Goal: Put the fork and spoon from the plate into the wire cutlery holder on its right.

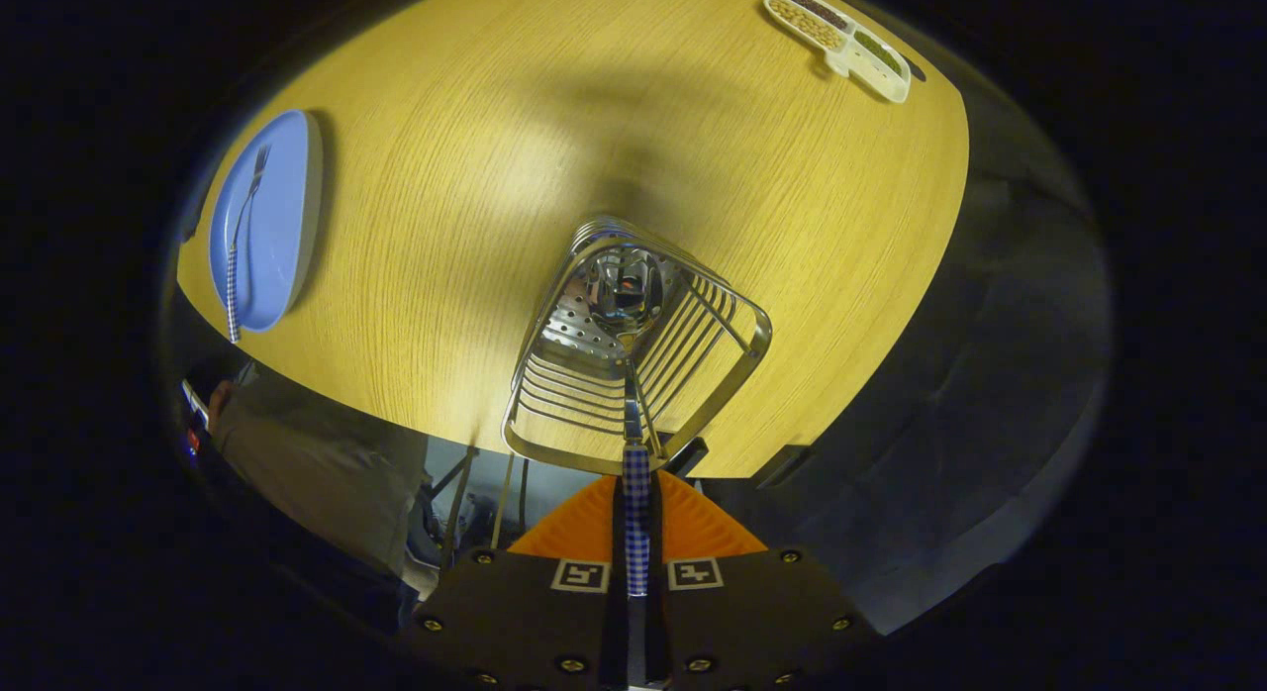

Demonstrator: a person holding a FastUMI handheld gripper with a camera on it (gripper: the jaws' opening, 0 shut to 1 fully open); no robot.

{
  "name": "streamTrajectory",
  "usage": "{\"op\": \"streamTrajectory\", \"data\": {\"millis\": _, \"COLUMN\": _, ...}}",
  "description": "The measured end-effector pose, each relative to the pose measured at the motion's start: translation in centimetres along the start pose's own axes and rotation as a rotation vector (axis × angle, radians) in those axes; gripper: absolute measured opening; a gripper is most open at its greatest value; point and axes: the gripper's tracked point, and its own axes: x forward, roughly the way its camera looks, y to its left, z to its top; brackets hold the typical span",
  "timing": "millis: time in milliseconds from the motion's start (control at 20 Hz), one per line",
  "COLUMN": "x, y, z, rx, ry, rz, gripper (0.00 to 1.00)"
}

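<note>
Orange gripper (635, 533) fingers clamp the checked-handled spoon (634, 473) at centre frame, above the wire cutlery holder (633, 354); lower it straight, then release.

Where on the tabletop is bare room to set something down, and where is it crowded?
The wide wood stretch between the blue plate, which holds the fork, and the wire cutlery holder is bare, as is the patch between holder and divided snack tray. It is crowded at the holder: the tongs are shut on the spoon above its mouth.
</note>
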Motion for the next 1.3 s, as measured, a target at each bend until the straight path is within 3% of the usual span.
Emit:
{"op": "streamTrajectory", "data": {"millis": 250, "x": 0.0, "y": 0.0, "z": 0.0, "rx": 0.029, "ry": -0.003, "rz": 0.019, "gripper": 0.13}}
{"op": "streamTrajectory", "data": {"millis": 850, "x": -3.6, "y": -0.6, "z": -2.4, "rx": 0.093, "ry": -0.117, "rz": 0.014, "gripper": 0.14}}
{"op": "streamTrajectory", "data": {"millis": 1050, "x": -3.8, "y": -0.8, "z": -2.1, "rx": 0.121, "ry": -0.146, "rz": 0.024, "gripper": 0.21}}
{"op": "streamTrajectory", "data": {"millis": 1300, "x": -4.9, "y": -0.4, "z": -2.4, "rx": 0.129, "ry": -0.187, "rz": 0.016, "gripper": 0.21}}
